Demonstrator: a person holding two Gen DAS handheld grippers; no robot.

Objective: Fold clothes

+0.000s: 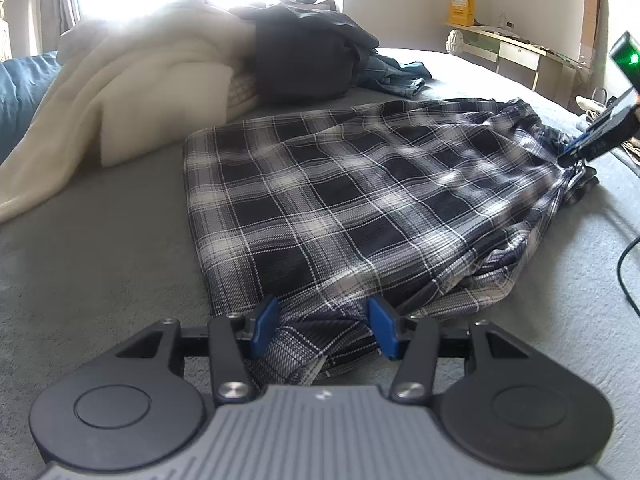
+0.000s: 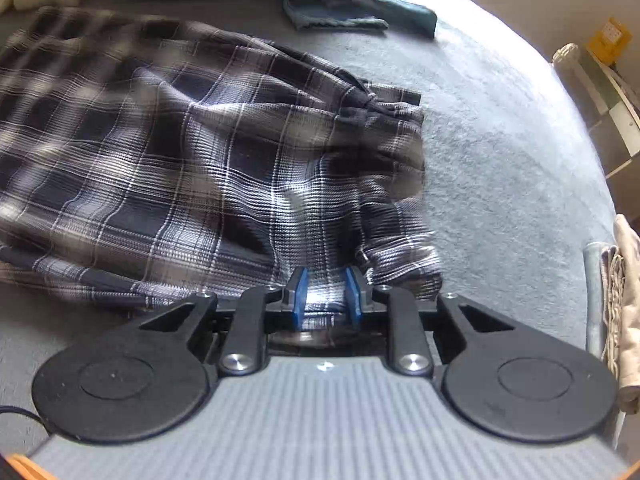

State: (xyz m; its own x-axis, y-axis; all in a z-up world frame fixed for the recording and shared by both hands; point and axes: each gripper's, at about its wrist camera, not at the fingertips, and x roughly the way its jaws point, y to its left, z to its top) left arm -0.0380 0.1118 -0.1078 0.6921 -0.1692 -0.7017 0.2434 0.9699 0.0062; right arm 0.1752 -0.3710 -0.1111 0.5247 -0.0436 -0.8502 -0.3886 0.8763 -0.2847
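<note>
Lying spread on the grey bed (image 1: 100,240), the plaid garment (image 1: 360,200) is straddled at its near edge by the half-open left gripper (image 1: 324,320); its bunched right end is flanked by the narrowly parted right gripper (image 2: 325,292), grip uncertain.

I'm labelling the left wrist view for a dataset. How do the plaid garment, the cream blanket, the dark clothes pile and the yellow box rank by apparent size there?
1. plaid garment
2. cream blanket
3. dark clothes pile
4. yellow box

The garment lies nearest the camera, so its lead over the blanket is unsure.
</note>
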